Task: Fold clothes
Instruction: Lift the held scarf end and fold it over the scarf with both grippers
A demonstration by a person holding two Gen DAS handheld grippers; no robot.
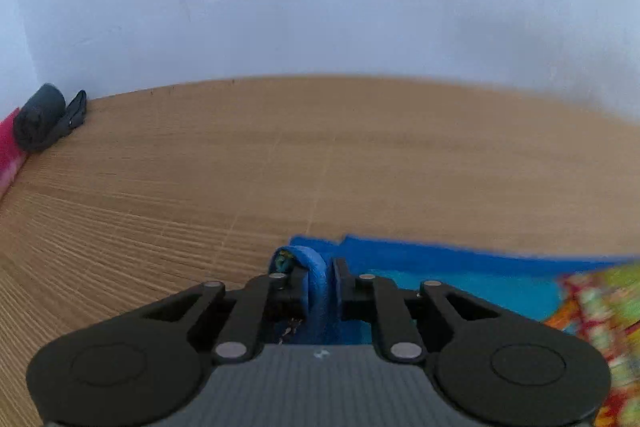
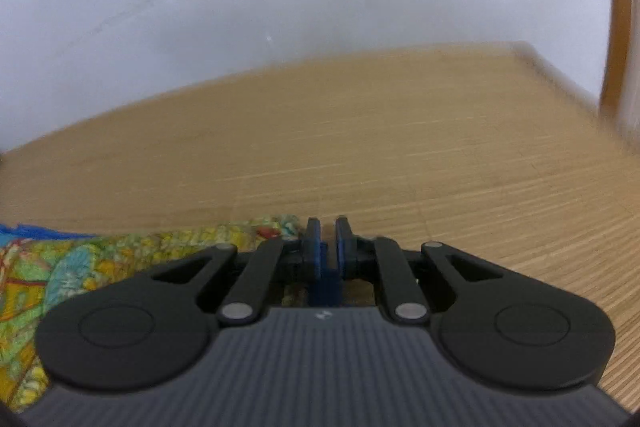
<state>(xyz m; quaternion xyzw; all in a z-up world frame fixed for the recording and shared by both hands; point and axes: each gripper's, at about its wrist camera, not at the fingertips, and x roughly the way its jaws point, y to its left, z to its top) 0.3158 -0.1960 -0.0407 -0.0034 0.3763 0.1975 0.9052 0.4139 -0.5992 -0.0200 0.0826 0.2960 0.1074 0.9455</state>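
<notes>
Claws both pinch the blue-edged, floral-print cloth garment (image 1: 460, 263): left claw (image 1: 318, 279), right claw (image 2: 327, 239); carry edges level, taut.

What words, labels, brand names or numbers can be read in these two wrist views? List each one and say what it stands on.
No readable text in either view.
Left gripper: a small white mark on its grey body, too small to read.
Right gripper: the same kind of small white mark, also unreadable.
Garment: a busy multicoloured print with a blue edge, blurred; no letters can be made out.
Dark rolled item by the wall: no label shows.
</notes>
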